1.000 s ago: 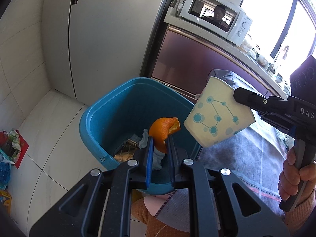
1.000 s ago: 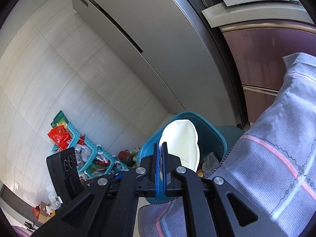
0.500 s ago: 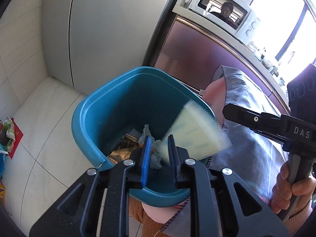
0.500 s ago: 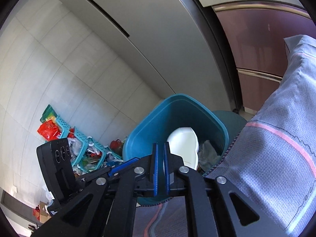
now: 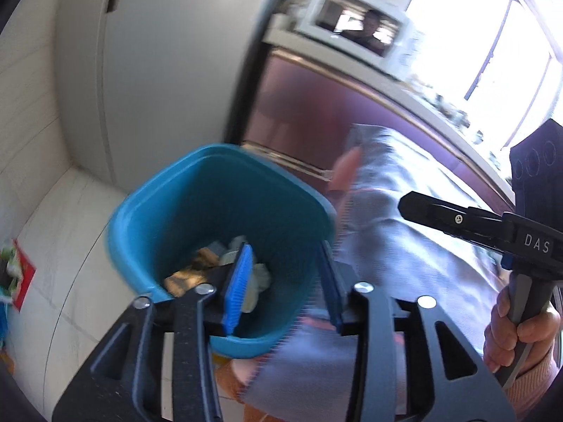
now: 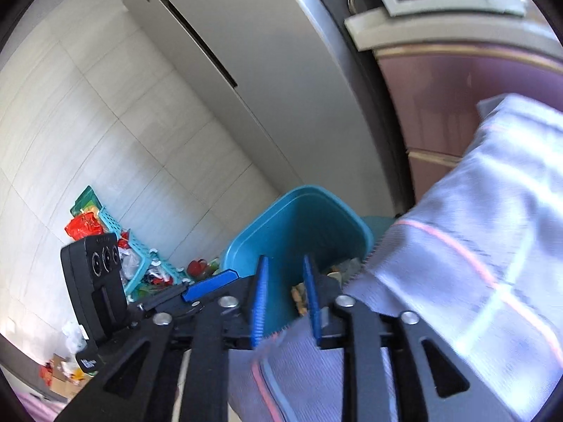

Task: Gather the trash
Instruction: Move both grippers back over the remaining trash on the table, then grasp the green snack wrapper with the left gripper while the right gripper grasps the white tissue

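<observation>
Trash, crumpled pale and tan scraps, lies inside blue bin.

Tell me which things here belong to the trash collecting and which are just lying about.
Part of the job:
- blue bin
- trash inside it
- left hand-held gripper, jaws just opened, empty
- right hand-held gripper, same

Just lying about:
- fridge
- microwave
- teal baskets of clutter
- checked cloth

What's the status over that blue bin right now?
Left gripper and right gripper open, jaws just opened, nothing between. Blue bin holds trash. Nothing blocking.
</observation>
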Action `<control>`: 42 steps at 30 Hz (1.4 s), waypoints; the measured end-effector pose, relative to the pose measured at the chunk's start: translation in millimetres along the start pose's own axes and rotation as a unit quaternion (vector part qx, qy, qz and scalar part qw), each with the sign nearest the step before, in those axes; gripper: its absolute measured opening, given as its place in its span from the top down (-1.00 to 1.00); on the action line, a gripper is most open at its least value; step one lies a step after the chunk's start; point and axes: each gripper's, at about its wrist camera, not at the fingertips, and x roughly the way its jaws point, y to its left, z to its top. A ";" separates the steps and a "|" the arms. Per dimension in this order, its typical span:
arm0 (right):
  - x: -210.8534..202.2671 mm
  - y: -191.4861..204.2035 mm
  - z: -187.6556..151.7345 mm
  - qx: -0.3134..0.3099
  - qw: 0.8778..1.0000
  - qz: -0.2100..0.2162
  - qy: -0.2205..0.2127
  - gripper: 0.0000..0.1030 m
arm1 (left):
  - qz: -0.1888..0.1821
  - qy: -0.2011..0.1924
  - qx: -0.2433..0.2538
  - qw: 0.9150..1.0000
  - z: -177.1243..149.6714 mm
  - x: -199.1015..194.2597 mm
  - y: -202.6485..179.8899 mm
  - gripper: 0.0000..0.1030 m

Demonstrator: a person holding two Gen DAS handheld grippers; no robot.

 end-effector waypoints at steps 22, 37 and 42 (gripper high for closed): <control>-228.9 -118.9 -122.7 0.134 0.938 -0.281 -0.152 0.36 | -0.155 0.050 0.195 0.967 -24.3 40.6 -211.6 0.13; -221.4 -161.3 -125.5 0.159 0.932 -0.304 -0.114 0.42 | -0.162 0.092 0.222 0.957 -6.1 93.7 -283.0 0.02; -225.0 -161.8 -129.7 0.159 0.937 -0.289 -0.119 0.89 | -0.167 0.113 0.219 0.955 -0.3 113.8 -298.3 0.03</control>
